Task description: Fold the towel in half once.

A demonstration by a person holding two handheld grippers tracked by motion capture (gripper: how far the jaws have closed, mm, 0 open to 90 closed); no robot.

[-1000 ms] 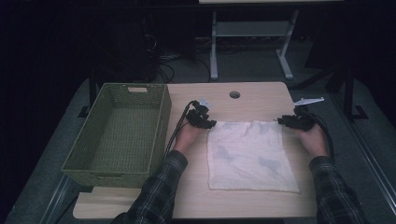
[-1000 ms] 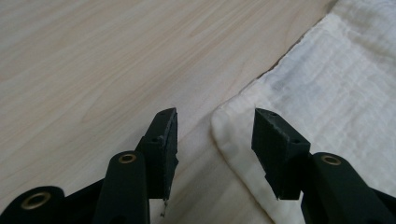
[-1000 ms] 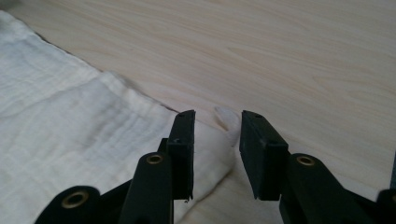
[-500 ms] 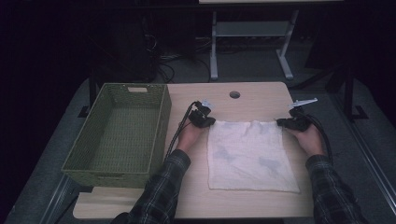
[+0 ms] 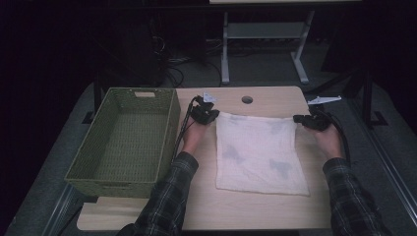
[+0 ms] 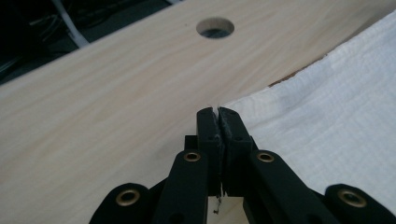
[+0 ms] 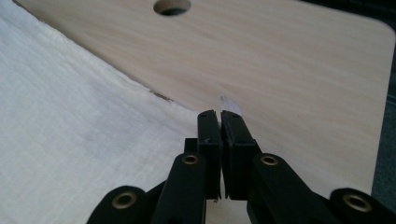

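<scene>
left gripper (image 5: pixel 212 116): clamped on cloth (image 5: pixel 258 151) top-left corner | right gripper (image 5: pixel 301 119): clamped on top-right corner | cloth: flat mid-frame on table (image 5: pixel 275 101), long axis running toward bottom edge, basket (image 5: pixel 129 137) left

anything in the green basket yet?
No. In the high view the green basket shows only its bare woven floor, while the white cloth lies flat on the table beside it.

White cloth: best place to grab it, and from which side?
Grab the white cloth at its two far corners, coming in from its left and right sides. It lies flat, so only edges and corners offer a pinch. The left tool and right tool are shut on those corners.
</scene>
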